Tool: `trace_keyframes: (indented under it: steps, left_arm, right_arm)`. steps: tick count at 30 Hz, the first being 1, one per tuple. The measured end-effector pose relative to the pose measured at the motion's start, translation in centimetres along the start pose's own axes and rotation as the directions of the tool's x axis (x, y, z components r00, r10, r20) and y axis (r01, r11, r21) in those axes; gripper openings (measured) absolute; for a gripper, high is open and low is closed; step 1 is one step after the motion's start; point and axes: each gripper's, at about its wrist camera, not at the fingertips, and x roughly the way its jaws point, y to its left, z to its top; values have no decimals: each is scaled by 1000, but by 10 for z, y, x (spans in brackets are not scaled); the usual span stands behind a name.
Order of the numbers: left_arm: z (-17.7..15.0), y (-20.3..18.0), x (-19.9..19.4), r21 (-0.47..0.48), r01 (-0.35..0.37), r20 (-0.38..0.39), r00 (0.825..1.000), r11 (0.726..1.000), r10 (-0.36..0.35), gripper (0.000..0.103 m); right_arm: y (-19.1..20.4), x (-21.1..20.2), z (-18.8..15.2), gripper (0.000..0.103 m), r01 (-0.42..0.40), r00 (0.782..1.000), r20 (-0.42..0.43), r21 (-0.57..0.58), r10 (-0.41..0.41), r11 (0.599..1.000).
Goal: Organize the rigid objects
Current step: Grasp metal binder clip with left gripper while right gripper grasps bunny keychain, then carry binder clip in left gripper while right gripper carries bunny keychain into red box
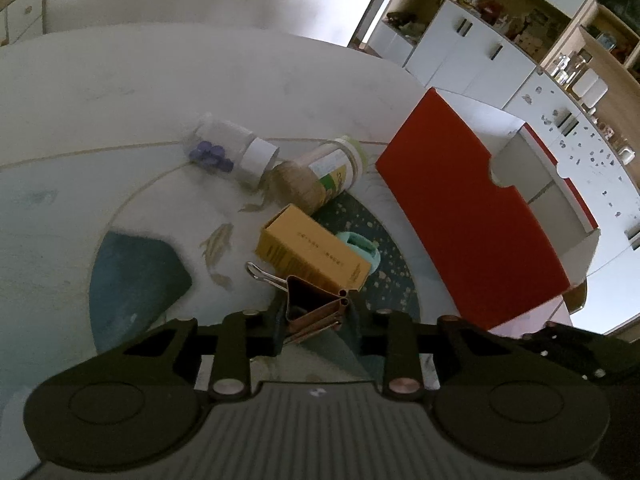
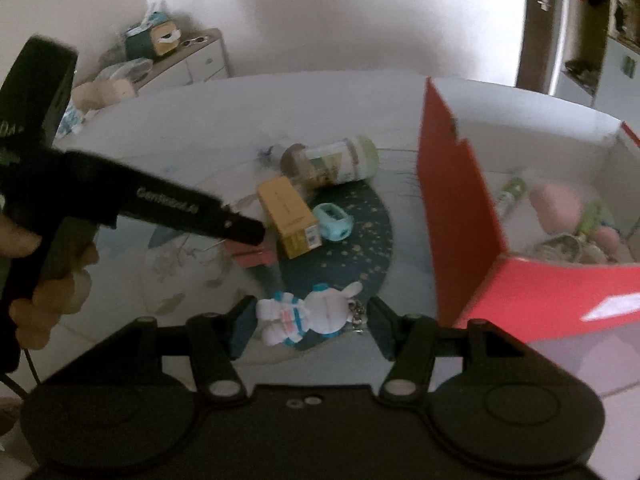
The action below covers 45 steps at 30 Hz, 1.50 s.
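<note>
The left gripper (image 1: 316, 316) has its jaws drawn in on a clip (image 1: 316, 304), a copper-toned binder clip of folded sheet metal, triangular in section, its wire handle (image 1: 262, 274) sticking out up and left toward the table; the pads look pressed to its flanks, so I judge it gripped. The clip lies straight ahead between the fingers, its long fold running across the jaws, low over the mat (image 1: 136, 276). From here the red box (image 1: 460, 216) stands to the right, its cardboard flap raised and its open side beyond; carrying the clip there means going right and over that flap. The right gripper (image 2: 312, 320) sits half open around a toy (image 2: 308, 314), a soft white plush figure with blue trim and a small metal chain, lying crosswise between the fingers; the blur leaves it unclear whether the pads touch it. That gripper is the nearer to the box (image 2: 460, 216), which already holds several soft-looking items. Just beyond the clip lies a yellow carton (image 1: 312, 256), rigid card, long axis slanting down-right, with a mint plastic gadget (image 1: 360, 246) touching its far side. Further off lie a jar (image 1: 320, 180) on its side and a clear bottle (image 1: 236, 148) with purple caps (image 1: 210, 156) beside it.
</note>
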Motion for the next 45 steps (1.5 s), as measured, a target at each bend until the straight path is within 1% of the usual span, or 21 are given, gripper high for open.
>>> trace_keyframes:
  steps: [6,11,17,25,34,40,45]
  left_arm:
    - [-4,2,-17,0,23,6,1000,1000,-23,29]
    - [-1,-6,-39,35,54,28,998,998,-55,29]
    - [7,-25,-61,88,78,39,996,993,-82,29]
    - [25,-59,-76,158,104,69,991,982,-116,29]
    - [47,-102,-73,209,116,104,985,971,-140,29]
    - [63,-134,-60,229,110,120,983,967,-140,29]
    - [73,-160,-41,248,99,122,984,964,-133,29]
  right_arm:
    - [-2,-25,4,59,26,999,22,30,-26,999]
    - [-6,-42,13,59,39,998,38,54,-41,998]
    - [-20,-63,26,59,68,996,53,58,-71,996]
    - [-48,-83,47,59,121,988,90,38,-124,992]
    - [-91,-93,63,59,144,981,128,13,-144,990]
    - [-121,-91,71,59,148,980,136,-1,-146,989]
    - [-151,-84,75,59,150,981,129,-5,-148,989]
